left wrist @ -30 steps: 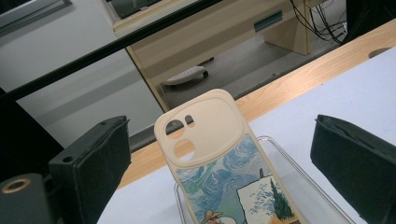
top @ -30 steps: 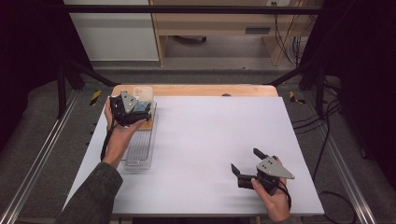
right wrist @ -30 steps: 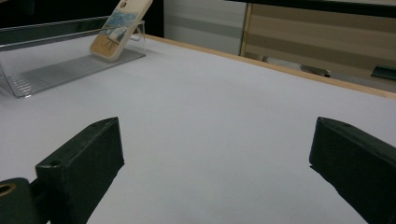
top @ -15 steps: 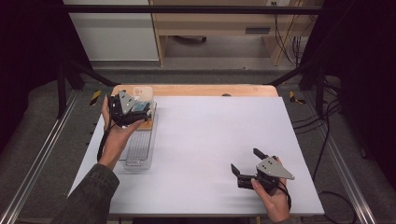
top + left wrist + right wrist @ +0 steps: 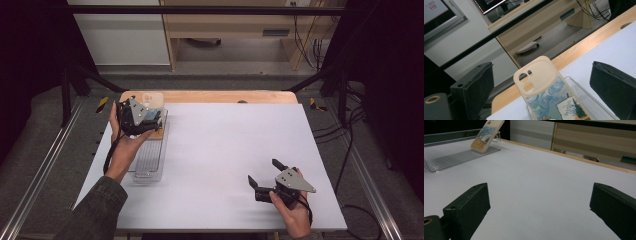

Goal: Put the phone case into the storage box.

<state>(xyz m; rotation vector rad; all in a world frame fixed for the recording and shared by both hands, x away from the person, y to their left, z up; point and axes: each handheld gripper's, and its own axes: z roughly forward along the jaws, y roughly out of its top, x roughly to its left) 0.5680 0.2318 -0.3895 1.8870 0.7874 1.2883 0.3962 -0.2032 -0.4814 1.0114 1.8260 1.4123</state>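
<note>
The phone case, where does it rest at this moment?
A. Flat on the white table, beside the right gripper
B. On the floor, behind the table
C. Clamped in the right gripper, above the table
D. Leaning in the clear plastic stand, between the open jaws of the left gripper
D: the phone case leans in the clear plastic stand, and the left gripper has its jaws apart on either side, not touching it.
</note>
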